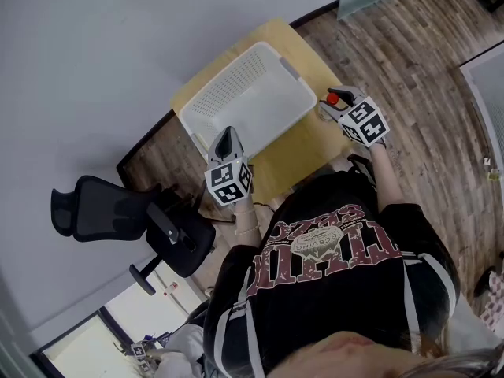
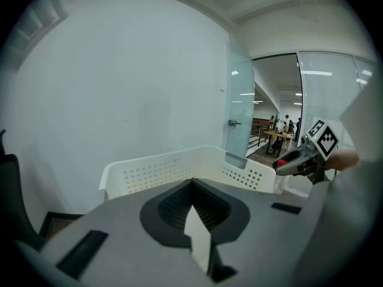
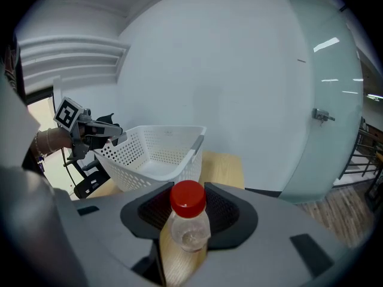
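1. Wood-plank flooring and a plain pale wall frame a small pale-wood counter. A black office chair stands off to the person's left.
2. On the counter sits a white perforated basket. Its inside shows bare in both the head view and the right gripper view.
3. The right tongs pinch a small clear bottle with a red cap, gripping its body just under the cap. The bottle looks empty or nearly so.
4. That bottle hangs over the counter's right edge, just beside the basket's near right corner. It is outside the rim and apart from it.
5. The left tongs are pressed together at the tips with nothing between them. They hover at the basket's near left edge, and whether they touch the rim cannot be told.
6. As things lie, I judge the bottle lifted and firmly held but not yet in the basket, which holds nothing.
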The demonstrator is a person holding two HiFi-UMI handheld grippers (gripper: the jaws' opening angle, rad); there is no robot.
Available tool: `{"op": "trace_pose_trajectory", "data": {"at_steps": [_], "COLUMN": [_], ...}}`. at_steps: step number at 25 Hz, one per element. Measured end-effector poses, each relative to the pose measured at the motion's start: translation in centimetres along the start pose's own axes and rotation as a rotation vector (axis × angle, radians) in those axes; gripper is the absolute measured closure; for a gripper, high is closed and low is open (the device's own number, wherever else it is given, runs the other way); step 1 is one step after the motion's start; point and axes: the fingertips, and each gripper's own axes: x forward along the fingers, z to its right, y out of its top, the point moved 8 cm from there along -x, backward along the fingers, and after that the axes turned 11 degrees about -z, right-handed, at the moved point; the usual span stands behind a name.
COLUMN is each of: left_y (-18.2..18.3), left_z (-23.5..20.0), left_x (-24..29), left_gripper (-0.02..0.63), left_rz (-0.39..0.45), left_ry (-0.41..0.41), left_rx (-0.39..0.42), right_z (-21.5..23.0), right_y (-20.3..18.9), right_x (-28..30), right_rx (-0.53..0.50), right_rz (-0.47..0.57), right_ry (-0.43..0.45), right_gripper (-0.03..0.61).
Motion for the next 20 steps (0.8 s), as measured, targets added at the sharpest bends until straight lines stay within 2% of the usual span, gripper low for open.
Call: {"op": "trace_pose_trajectory", "data": {"at_steps": [9,14,20], "left_y": [-0.1,-0.1,0.0], "left_z": [-0.1,0.0,0.0], "left_x": [-0.2,-0.1,-0.1], "left_gripper": [0.569,0.569,0.569], "left_rz": [0.001,0.002,0.002], "left_ry": [0.003,0.002,0.006], "left_rx": [0.003,0.0,0.001], "right_z": [-0.6,-1.3,-1.5], "right_y": [-0.6,-0.9,-2.0], "right_x": [0.3,0.1,-0.6], "right_rx": [-0.006,-0.046,-0.027], "right_rz": [-0.005,-0.015,0.028], "right_ry": [0.011,0.01,-0.007], "right_gripper": [0.41,0.41,0.408]}}
